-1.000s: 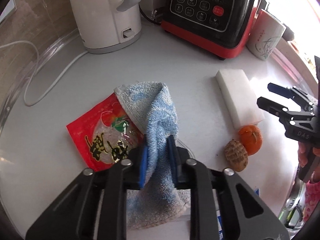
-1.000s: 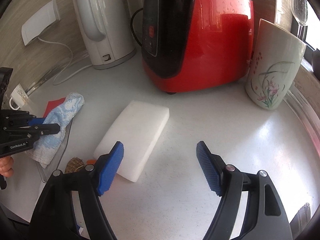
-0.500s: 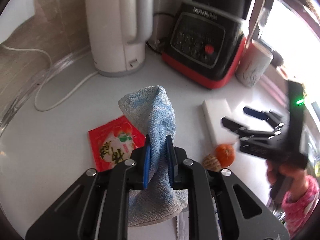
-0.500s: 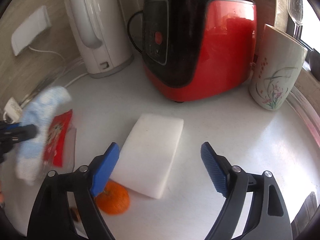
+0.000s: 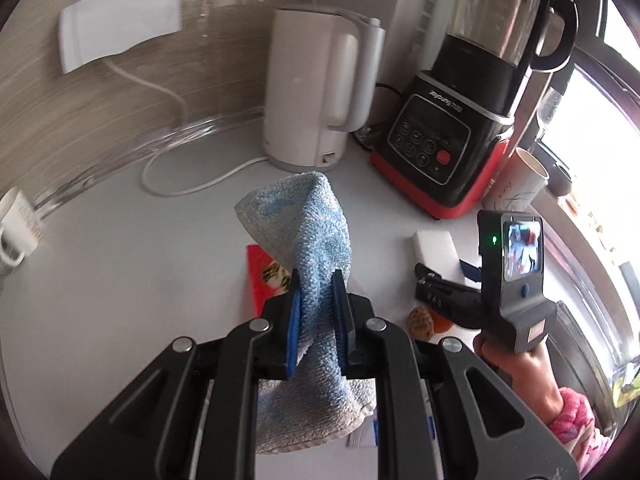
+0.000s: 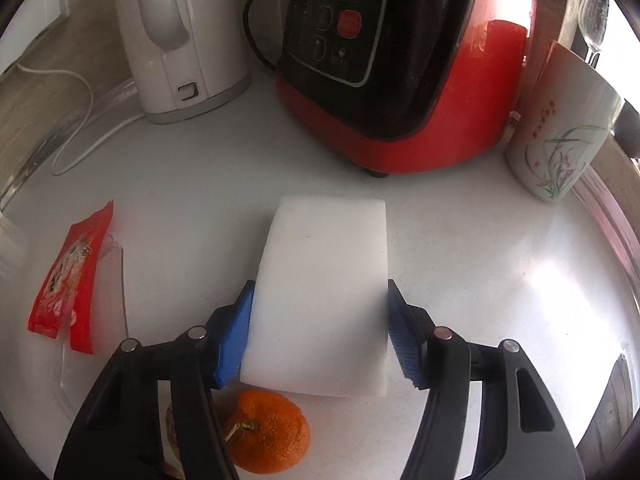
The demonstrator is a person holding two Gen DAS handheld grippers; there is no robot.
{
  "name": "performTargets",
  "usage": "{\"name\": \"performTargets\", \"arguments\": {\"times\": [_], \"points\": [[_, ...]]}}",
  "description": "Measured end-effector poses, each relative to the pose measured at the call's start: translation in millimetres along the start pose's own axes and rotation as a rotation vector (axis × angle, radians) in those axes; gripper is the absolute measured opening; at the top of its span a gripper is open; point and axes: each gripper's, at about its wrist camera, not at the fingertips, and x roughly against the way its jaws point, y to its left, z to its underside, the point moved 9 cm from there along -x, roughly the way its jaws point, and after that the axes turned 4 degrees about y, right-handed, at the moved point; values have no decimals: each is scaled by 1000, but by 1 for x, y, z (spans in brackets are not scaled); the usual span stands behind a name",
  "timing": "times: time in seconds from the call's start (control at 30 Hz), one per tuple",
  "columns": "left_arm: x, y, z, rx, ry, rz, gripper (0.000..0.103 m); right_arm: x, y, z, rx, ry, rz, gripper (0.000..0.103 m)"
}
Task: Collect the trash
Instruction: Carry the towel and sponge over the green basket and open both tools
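Note:
My left gripper [image 5: 316, 316] is shut on a blue-and-white towel [image 5: 308, 236] and holds it lifted above the white counter. Below it lies a red snack wrapper [image 5: 262, 276], also in the right wrist view [image 6: 70, 268] on a clear plastic bag [image 6: 108, 280]. My right gripper [image 6: 320, 328] is open, its blue pads on either side of a white sponge block [image 6: 324, 280]; whether they touch it I cannot tell. The right gripper also shows in the left wrist view [image 5: 448, 292]. An orange [image 6: 268, 432] and a brown walnut-like piece [image 5: 420, 320] lie by the sponge.
A white kettle [image 5: 316, 92] with its cord, a red-and-black blender [image 5: 460, 140] and a flowered white cup [image 6: 560, 128] stand along the back. A white mug [image 5: 16, 224] is at the far left. A wine glass [image 6: 596, 8] stands at the window.
My left gripper has lifted the towel off the wrapper and counter. My right gripper has moved left and forward, its pads now straddling the sponge block.

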Motion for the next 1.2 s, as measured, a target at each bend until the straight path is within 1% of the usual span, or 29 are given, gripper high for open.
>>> {"name": "performTargets", "arguments": {"times": [0.07,0.13,0.27,0.33,0.43,0.47,0.57,0.6,0.67,0.7,0.77,0.8,0.87,0.9,0.97,1.03,1.1,1.2], "points": [[10,7,9,29,-18,-28,14,5,0,-3,-11,-13,-24,60],[21,13,19,58,-23,-29,14,15,-1,-8,-10,-48,-22,60],[45,21,39,94,-30,-7,14,63,1,-18,25,-145,5,60],[62,22,55,92,-20,-4,14,90,5,-13,44,-171,9,60],[83,20,80,77,4,8,14,132,18,9,57,-184,-38,60],[90,18,91,68,12,26,14,148,24,22,65,-188,-51,61],[108,17,121,52,29,45,14,184,42,65,101,-191,-79,61],[113,16,135,40,38,48,14,197,51,89,112,-181,-91,61],[120,17,157,28,43,46,14,208,63,119,117,-159,-111,61],[122,17,172,23,56,49,14,215,72,142,126,-140,-125,61],[123,18,201,20,93,62,14,224,84,175,133,-115,-139,61],[124,19,211,20,102,63,14,229,92,197,135,-100,-148,61],[124,21,240,11,123,49,14,232,104,228,140,-69,-159,61],[124,22,252,7,128,42,14,231,110,249,143,-50,-152,61],[119,24,274,-3,145,17,14,228,118,280,148,-14,-142,61],[114,28,300,-20,164,-9,14,225,122,301,145,7,-143,61],[106,30,317,-37,183,-25,14,220,124,321,146,25,-142,61],[95,35,336,-46,208,-46,14,218,129,338,157,30,-145,61]]}}
